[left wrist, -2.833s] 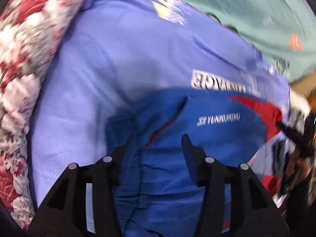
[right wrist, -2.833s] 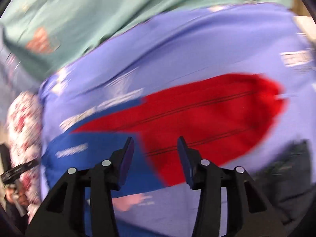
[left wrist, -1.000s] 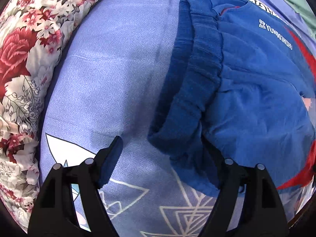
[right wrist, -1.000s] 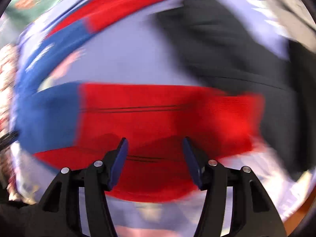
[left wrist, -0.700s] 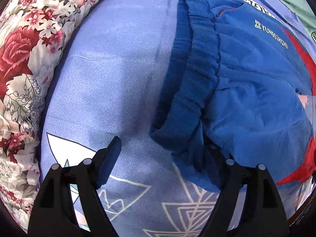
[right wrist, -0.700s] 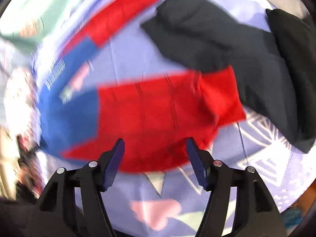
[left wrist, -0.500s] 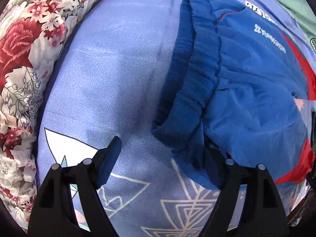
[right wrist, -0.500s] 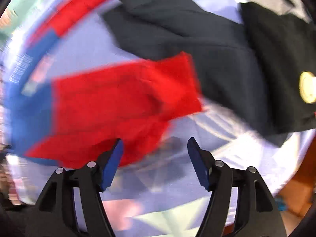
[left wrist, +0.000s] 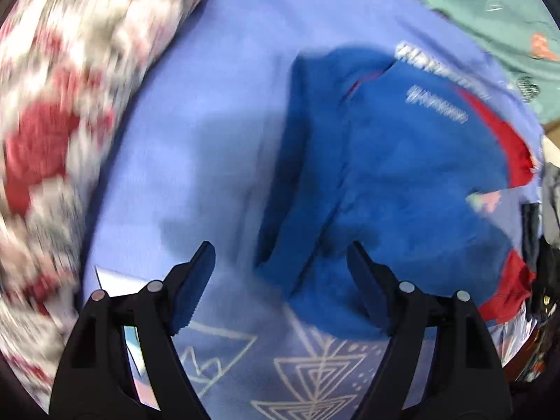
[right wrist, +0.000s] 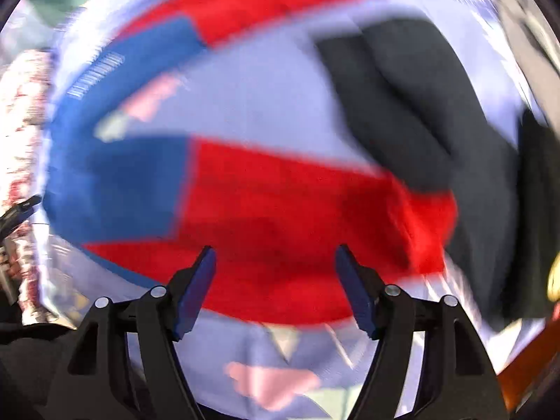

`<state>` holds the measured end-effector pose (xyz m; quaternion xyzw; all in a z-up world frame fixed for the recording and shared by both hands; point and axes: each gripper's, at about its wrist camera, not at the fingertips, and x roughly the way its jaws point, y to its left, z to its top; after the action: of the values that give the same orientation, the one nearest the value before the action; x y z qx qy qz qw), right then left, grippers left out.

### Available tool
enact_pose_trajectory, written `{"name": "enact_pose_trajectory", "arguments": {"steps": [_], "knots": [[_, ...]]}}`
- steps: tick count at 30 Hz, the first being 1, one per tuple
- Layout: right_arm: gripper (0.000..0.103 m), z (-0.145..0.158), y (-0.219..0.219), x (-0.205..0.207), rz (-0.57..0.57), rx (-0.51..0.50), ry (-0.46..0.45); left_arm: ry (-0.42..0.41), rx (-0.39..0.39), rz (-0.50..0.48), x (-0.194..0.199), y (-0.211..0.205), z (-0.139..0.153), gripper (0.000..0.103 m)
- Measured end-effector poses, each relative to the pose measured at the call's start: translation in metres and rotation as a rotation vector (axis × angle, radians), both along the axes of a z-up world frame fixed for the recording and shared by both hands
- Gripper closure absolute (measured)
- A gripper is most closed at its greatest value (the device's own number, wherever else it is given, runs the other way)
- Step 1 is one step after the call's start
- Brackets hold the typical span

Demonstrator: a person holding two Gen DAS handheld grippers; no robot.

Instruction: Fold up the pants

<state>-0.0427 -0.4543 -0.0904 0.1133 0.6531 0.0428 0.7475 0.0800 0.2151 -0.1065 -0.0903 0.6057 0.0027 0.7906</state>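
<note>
In the left wrist view the left gripper (left wrist: 280, 262) stands with its jaws wide and nothing clamped between them, its black fingers lined with ribbed blue pads (left wrist: 190, 292). Below it spreads a periwinkle bed sheet (left wrist: 217, 112), a fine-woven cloth printed with pale nested triangles near the gripper. Just beyond the fingertips lies the waist end of the pants (left wrist: 395, 182): soft, thick blue fabric with a gathered, ribbed waistband running up the middle of the view and a blurred white line of lettering further on. A red panel edges the pants toward the sheet's right side. Along the left edge of the bed a rounded floral cushion (left wrist: 52, 122) bulges, red and white blooms smeared by motion, and at the far right corner a teal cloth (left wrist: 490, 10) overlaps the sheet. In the right wrist view the right gripper (right wrist: 274, 266) has just been opening its jaws; they stand wide and grip nothing, with the red leg of the pants (right wrist: 297, 217) lying flat on the sheet beyond the tips. That leg joins a blue section to the left, and a second leg of blue and red slants away beyond it. Farther right rests a dark, matte garment (right wrist: 420, 122), lumpy and folded.
</note>
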Motion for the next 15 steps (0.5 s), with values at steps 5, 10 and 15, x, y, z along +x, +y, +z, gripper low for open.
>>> {"name": "enact_pose_trajectory", "arguments": {"steps": [5,10,15], "knots": [[0.024,0.019,0.025,0.062,0.067,-0.036,-0.104,-0.077,0.072,-0.074,0.054,-0.006,0.018,0.021],[0.022,0.017,0.081,0.112,0.078,-0.008,-0.164,-0.069,0.056,-0.083,0.120,0.001,0.000,0.021],[0.013,0.001,0.141,0.192,0.041,0.000,-0.223,-0.129,0.018,-0.111,0.167,0.003,-0.017,0.022]]}}
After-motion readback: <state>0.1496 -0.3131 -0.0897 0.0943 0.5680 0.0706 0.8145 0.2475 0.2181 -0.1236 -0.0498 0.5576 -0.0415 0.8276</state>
